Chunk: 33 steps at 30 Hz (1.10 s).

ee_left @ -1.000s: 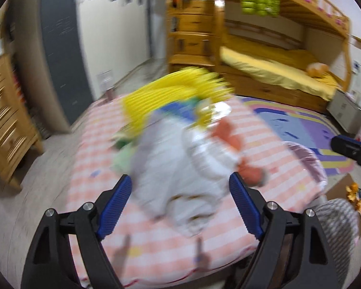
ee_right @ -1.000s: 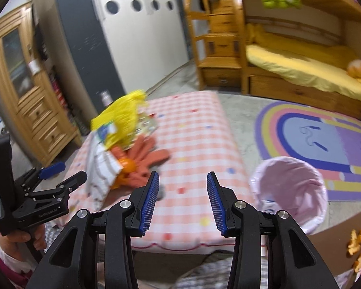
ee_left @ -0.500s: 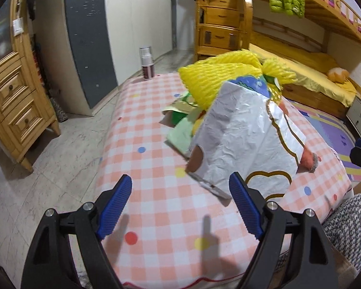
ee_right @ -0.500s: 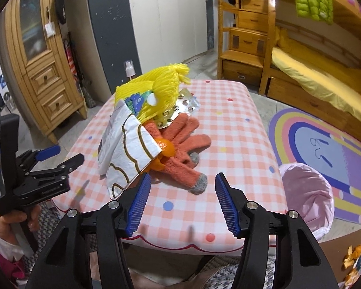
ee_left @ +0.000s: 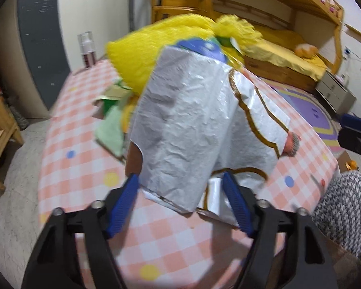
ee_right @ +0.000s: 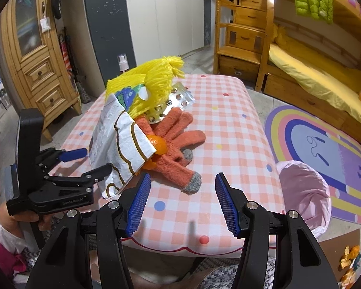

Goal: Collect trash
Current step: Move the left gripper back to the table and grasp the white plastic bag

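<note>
Left gripper point(ee_left: 180, 202) straddles the bag's point(ee_left: 187, 130) near edge, jaws wide — set to pinch it; right gripper point(ee_right: 180, 202) hovers, jaws wide, near the bin point(ee_right: 305, 187).

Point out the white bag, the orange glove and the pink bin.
White bag point(ee_left: 187, 125), left wrist view, crinkled front face.
Orange glove point(ee_right: 178, 142), right wrist view, palm.
Pink bin point(ee_right: 305, 192), right wrist view, liner's outer wall.

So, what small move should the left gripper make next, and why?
Probably close. The left gripper is open, with the near end of the white paper bag between its blue pads, one on each side. The pink-lined trash bin waits beside the table, and the right gripper is open and empty.
</note>
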Each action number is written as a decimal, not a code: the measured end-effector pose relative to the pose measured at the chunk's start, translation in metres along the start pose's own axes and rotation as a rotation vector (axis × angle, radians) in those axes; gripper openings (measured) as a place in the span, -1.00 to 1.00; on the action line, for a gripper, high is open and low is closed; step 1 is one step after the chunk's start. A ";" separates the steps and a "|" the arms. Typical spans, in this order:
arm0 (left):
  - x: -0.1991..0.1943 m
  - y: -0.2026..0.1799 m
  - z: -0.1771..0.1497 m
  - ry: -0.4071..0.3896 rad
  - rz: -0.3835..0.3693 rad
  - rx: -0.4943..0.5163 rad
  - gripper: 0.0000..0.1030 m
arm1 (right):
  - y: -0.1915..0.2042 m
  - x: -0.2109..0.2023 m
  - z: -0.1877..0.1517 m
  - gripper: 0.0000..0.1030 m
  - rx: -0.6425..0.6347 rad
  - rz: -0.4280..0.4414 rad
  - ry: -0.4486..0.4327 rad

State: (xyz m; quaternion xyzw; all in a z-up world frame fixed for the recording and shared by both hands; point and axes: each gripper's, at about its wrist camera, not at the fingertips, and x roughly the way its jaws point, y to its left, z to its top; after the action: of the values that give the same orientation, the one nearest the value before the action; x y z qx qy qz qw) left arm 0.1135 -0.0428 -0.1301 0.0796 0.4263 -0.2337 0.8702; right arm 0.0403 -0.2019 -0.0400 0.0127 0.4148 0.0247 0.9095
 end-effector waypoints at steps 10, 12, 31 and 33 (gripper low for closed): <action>-0.022 -0.013 -0.001 -0.019 -0.030 -0.008 -0.91 | -0.008 -0.009 -0.007 0.10 0.018 0.011 -0.012; -0.044 -0.009 -0.001 -0.049 -0.028 -0.034 -0.91 | -0.009 -0.013 -0.007 0.10 0.020 0.017 -0.024; -0.106 0.037 -0.002 -0.156 0.123 -0.244 -0.91 | 0.045 0.040 0.018 0.17 -0.150 0.115 -0.022; -0.104 0.040 -0.005 -0.147 0.124 -0.250 -0.91 | 0.051 0.051 0.019 0.32 -0.174 0.110 -0.011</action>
State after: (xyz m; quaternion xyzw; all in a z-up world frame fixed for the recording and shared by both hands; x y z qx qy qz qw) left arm 0.0741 0.0295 -0.0546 -0.0206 0.3814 -0.1299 0.9150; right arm 0.0864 -0.1480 -0.0637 -0.0436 0.4050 0.1106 0.9066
